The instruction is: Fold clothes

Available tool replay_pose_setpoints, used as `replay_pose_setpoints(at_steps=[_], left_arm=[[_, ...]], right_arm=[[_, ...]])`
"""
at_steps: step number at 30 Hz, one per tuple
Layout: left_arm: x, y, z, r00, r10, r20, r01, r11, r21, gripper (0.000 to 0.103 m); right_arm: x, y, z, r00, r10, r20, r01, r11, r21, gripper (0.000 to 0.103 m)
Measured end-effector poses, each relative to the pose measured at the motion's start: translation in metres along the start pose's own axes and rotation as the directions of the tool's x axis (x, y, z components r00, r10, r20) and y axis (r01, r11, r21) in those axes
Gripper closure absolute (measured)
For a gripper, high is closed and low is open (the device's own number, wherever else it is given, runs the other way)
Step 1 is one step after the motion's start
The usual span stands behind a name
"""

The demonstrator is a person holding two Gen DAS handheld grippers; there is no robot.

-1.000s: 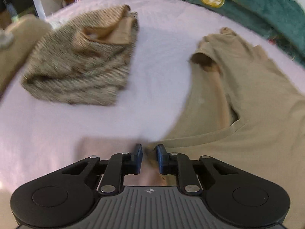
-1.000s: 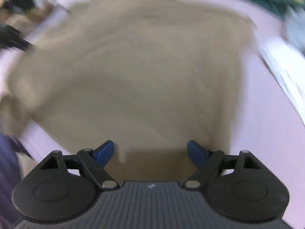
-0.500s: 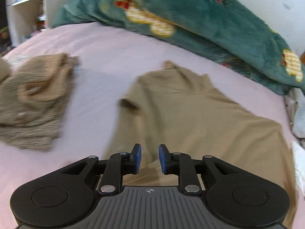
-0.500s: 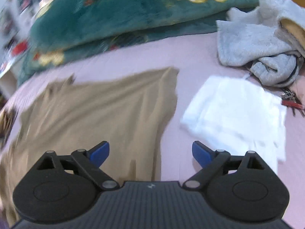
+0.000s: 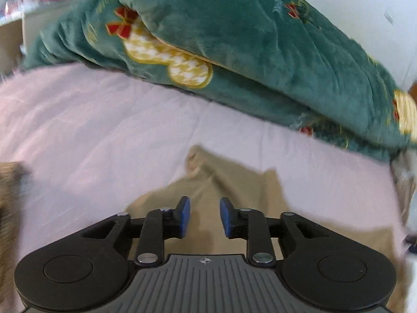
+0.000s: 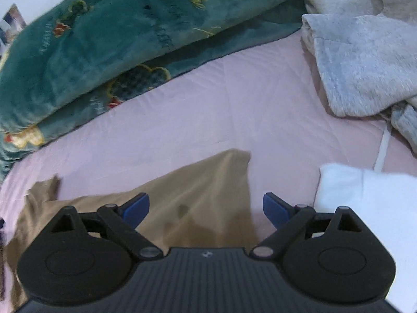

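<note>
Now, with my left gripper (image 5: pixel 204 215) opening on nothing and my right gripper (image 6: pixel 206 210) wide and empty, I should lower each onto a far corner of the tan shirt (image 6: pixel 198 195) lying flat on the bed (image 6: pixel 208 109) at lower centre, pinching only one layer.

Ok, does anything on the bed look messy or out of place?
The tan shirt lies rumpled, its far corner curled up instead of flat. A grey garment sits in an unfolded heap at the right by the green blanket.
</note>
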State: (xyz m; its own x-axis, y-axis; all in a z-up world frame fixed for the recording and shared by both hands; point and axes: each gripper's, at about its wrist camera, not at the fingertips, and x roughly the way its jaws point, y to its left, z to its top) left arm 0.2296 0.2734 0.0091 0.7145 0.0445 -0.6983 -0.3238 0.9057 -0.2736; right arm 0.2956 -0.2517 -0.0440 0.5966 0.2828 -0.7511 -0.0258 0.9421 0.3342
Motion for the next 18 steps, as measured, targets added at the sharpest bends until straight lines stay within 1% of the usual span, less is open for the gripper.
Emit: replay_pose_setpoints(at_steps=[1, 3, 5, 7, 8, 9, 10, 11, 14, 16, 18], left_arm=[[0.012, 0.001, 0.007, 1.000, -0.003, -0.008, 0.003, 1.000, -0.018, 0.071], [0.040, -0.001, 0.016, 0.999, 0.027, -0.035, -0.028, 0.999, -0.034, 0.070], [0.065, -0.002, 0.020, 0.997, 0.053, -0.061, -0.055, 0.998, -0.037, 0.070], [0.083, -0.001, 0.022, 0.994, 0.074, -0.078, -0.077, 0.996, -0.033, 0.070], [0.089, -0.001, 0.023, 0.994, 0.074, -0.082, -0.076, 0.997, -0.026, 0.070], [0.094, -0.002, 0.024, 0.994, 0.068, -0.085, -0.070, 0.997, -0.017, 0.070], [0.099, -0.003, 0.024, 0.994, 0.062, -0.088, -0.063, 0.998, -0.007, 0.070], [0.104, -0.005, 0.025, 0.993, 0.071, -0.092, -0.070, 0.997, 0.014, 0.070], [0.110, -0.017, 0.015, 0.991, 0.113, -0.068, -0.106, 0.989, 0.103, 0.069], [0.110, -0.024, 0.007, 0.989, 0.143, -0.036, -0.134, 0.974, 0.184, 0.069], [0.109, -0.029, 0.001, 0.987, 0.162, -0.004, -0.156, 0.957, 0.246, 0.069]], right_arm=[[0.006, -0.004, 0.003, 1.000, 0.000, 0.002, 0.000, 1.000, 0.011, 0.008], [0.018, -0.011, 0.010, 1.000, -0.002, -0.015, 0.003, 0.999, 0.043, 0.008], [0.033, -0.016, 0.014, 0.998, -0.008, -0.055, 0.011, 0.998, 0.060, 0.007], [0.043, -0.018, 0.015, 0.996, 0.010, -0.085, -0.004, 0.998, 0.068, 0.007], [0.047, -0.016, 0.014, 0.996, 0.012, -0.090, -0.007, 0.998, 0.056, 0.006], [0.050, -0.014, 0.012, 0.995, 0.013, -0.094, -0.009, 0.999, 0.041, 0.002], [0.052, -0.009, 0.012, 0.995, 0.001, -0.099, 0.000, 1.000, 0.013, 0.000], [0.054, -0.005, 0.011, 0.994, -0.013, -0.104, 0.011, 1.000, -0.019, 0.000], [0.059, 0.012, 0.005, 0.992, -0.070, -0.104, 0.057, 0.990, -0.125, 0.000], [0.061, 0.023, -0.002, 0.989, -0.117, -0.090, 0.097, 0.973, -0.208, 0.001], [0.062, 0.032, -0.010, 0.985, -0.160, -0.059, 0.137, 0.949, -0.285, 0.006]])
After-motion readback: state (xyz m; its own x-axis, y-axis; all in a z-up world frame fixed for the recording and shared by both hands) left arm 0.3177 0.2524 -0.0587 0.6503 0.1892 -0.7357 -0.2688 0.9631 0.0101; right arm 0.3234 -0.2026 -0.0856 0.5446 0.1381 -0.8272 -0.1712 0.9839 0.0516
